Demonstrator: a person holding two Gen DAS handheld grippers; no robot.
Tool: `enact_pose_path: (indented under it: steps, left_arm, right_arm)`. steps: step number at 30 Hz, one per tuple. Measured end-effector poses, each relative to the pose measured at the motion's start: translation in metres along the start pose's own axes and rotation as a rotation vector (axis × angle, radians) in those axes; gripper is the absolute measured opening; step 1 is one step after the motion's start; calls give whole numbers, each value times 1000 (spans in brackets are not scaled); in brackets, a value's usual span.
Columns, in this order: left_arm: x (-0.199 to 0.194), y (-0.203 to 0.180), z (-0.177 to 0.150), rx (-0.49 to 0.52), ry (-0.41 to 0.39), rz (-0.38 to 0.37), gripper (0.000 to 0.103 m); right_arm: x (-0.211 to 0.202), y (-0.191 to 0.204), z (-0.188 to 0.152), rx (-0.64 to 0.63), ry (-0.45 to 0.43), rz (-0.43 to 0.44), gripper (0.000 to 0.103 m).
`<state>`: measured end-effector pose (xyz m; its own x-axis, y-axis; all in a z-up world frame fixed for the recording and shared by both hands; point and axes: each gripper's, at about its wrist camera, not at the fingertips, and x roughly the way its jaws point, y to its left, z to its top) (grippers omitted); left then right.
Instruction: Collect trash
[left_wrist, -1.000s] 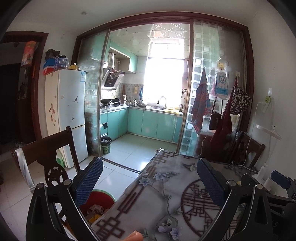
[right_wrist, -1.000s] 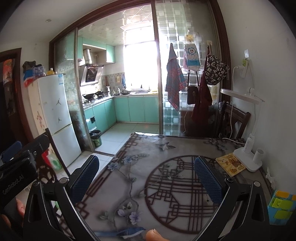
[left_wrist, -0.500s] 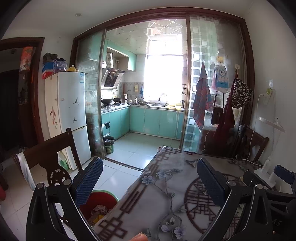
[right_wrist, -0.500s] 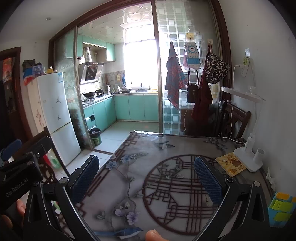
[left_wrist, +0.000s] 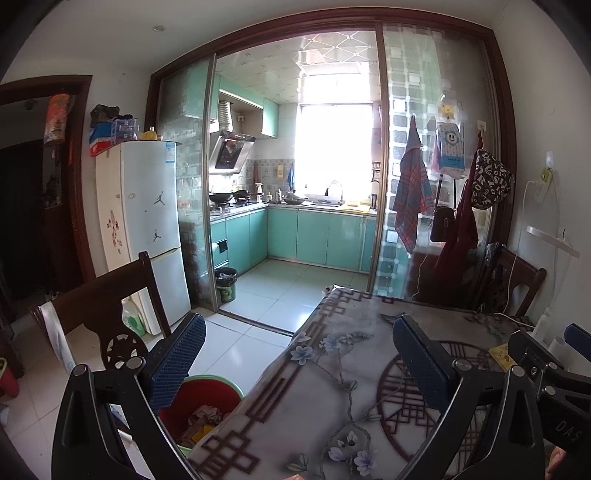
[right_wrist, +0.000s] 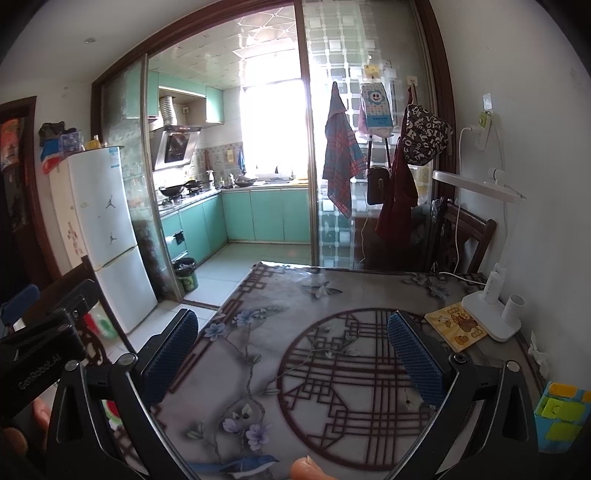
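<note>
Both the left gripper (left_wrist: 299, 354) and right gripper (right_wrist: 291, 354) gape wide, holding nothing. 1 crumpled tissue (right_wrist: 537, 352) lies far right on the table (right_wrist: 258, 369): light, soft; pinch its middle.

Teal kitchen cabinets (left_wrist: 317, 236) behind sliding glass door (left_wrist: 436, 177); bright window (left_wrist: 334, 147); white fridge (left_wrist: 144, 225).

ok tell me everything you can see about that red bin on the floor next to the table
The red bin is a round, plastic-looking bucket with a green rim, standing upright on the pale tiled floor by the table's left edge, near the wooden chair. It is open-topped and holds crumpled brownish and yellow scraps. The open left hand-held gripper hides part of its near side with one blue pad, and the table edge covers its right side. Nothing visibly grips it.
</note>
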<state>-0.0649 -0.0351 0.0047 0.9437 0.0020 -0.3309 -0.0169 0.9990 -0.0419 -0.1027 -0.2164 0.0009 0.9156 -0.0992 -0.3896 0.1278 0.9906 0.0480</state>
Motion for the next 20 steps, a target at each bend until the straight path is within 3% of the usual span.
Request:
enact_pose_path:
  steps: [11, 20]
  left_arm:
    - [12, -2, -5, 12, 26, -6, 102]
    - [42, -10, -17, 35, 94, -33, 102]
  right_arm:
    - [3, -6, 0, 14, 10, -13, 103]
    - [21, -20, -9, 41, 61, -49, 103]
